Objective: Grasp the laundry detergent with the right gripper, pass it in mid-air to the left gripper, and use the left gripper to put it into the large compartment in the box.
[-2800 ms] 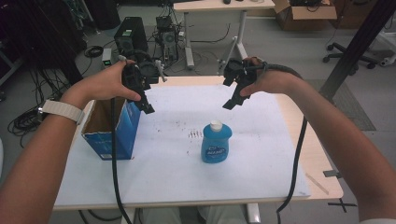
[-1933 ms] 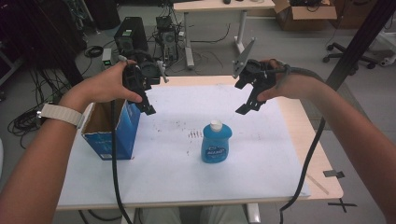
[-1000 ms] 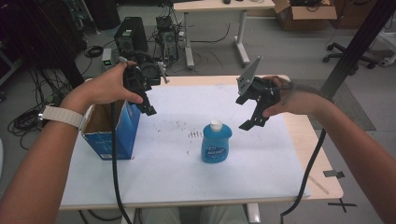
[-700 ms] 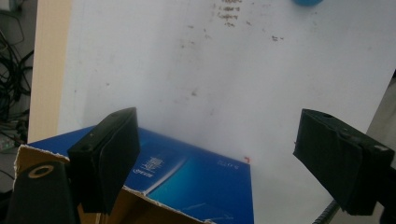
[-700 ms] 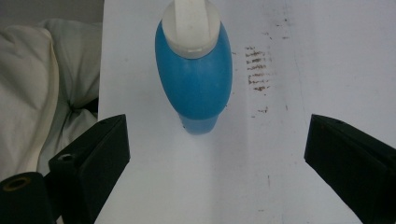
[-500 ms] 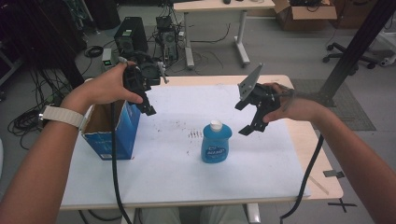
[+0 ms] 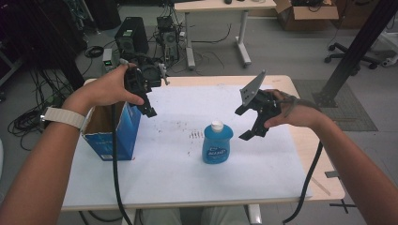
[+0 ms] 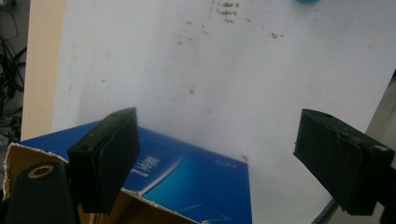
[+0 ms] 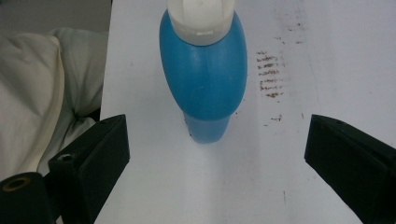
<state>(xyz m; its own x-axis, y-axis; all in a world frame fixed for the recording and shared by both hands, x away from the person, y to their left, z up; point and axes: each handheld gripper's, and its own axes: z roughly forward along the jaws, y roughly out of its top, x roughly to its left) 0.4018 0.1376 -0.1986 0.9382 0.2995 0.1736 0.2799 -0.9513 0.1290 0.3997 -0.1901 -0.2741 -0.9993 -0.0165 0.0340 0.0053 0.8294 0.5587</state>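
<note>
Blue bottle (image 7: 217,144) upright mid-bench (image 7: 263,173), untouched. Right tongs (image 7: 256,123) spread wide, just beside bottle, aimed at it. Left tongs (image 7: 143,96) spread, empty, above open blue box (image 7: 115,133). Grasp, lift, likely boxing all left.

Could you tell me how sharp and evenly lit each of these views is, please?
High view: soft, even light, slightly hazy, the blue bottle readable. Left gripper view: white sheet washed out, near jaws blurred, blue box fairly sharp. Right gripper view: the bottle soft, its white cap overexposed, the jaws blurred.
</note>
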